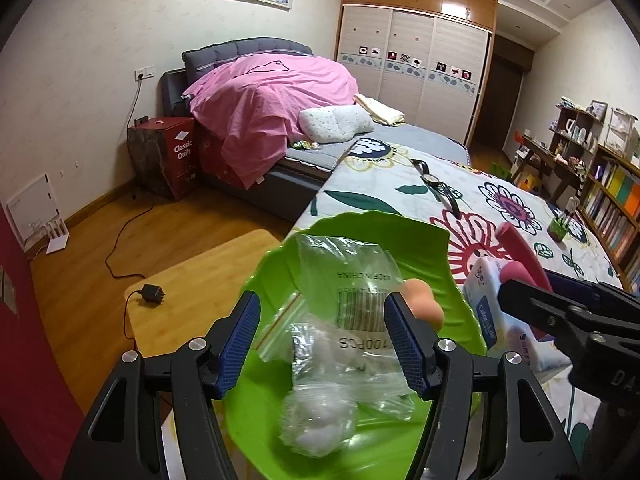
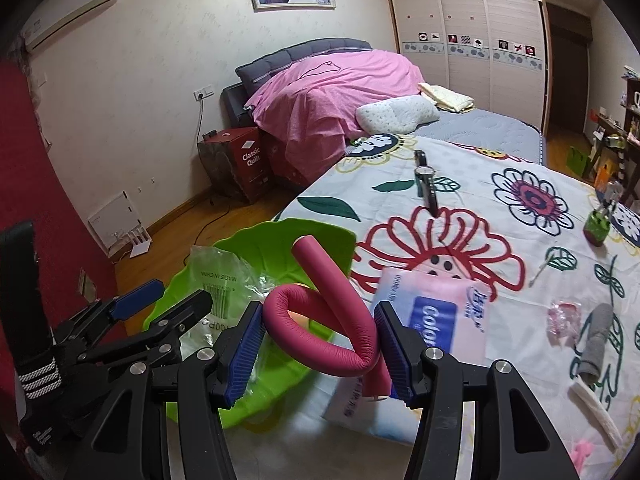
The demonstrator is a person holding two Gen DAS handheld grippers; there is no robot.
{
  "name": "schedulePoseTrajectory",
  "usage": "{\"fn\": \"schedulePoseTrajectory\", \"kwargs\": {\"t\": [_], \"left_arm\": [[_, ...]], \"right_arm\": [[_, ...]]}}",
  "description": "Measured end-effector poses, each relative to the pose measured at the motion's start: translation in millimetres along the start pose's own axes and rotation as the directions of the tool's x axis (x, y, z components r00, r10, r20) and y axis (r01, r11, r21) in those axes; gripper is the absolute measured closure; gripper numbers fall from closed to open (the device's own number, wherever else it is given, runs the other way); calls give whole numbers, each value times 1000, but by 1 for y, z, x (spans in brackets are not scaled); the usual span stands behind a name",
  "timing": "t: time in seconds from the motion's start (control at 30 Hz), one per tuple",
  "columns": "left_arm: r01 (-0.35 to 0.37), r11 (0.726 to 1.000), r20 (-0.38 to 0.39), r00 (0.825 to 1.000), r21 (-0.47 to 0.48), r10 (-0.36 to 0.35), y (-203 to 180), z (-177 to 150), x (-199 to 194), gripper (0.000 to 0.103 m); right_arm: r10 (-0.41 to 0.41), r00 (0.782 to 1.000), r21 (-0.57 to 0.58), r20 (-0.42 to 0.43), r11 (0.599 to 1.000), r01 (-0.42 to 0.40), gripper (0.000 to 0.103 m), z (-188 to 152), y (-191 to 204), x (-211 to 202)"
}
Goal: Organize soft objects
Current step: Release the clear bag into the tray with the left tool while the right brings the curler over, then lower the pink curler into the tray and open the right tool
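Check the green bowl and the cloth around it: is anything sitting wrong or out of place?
The wristwatch lies on the floral cloth among the soft items, the one hard thing there. The clear plastic bag of cotton balls sits crumpled in the green bowl, its top sticking up above the rim. Nothing looks spilled or damaged.

1. The basin (image 1: 404,236) stands at the near left edge of the table (image 2: 520,248).
2. The plastic bag (image 1: 352,300) lies in the basin.
3. The tissue pack (image 2: 436,312) lies just right of the basin.
4. The watch (image 2: 425,180) lies farther back on the table.
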State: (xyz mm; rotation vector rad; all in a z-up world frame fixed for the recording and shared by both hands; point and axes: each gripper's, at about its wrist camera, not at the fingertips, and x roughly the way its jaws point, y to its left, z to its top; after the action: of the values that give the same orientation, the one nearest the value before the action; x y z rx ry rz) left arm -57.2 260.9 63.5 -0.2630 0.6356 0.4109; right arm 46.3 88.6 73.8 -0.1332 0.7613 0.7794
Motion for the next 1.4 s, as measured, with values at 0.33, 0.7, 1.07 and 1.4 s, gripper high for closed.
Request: {"fn": "schedulePoseTrajectory", "kwargs": {"t": [0.33,0.7,1.07,1.4], "left_arm": [[-24,999,0,1000,-37,24,15,4,0,37],[-43,998,-7,999,-53,43,25,5,2,37],[-58,996,-17,998,-65,57,28,5,5,37],[-59,996,-16,998,-64,59,29,5,6,37]], "right_arm": [[22,999,-19,-31,1000,-23,43,6,17,24],[27,998,-32,-51,999,-29,43,8,27,39],[21,999,-24,-38,999,-21,28,9,24,42],[-35,998,-78,-42,996,32,28,3,30,35]]}}
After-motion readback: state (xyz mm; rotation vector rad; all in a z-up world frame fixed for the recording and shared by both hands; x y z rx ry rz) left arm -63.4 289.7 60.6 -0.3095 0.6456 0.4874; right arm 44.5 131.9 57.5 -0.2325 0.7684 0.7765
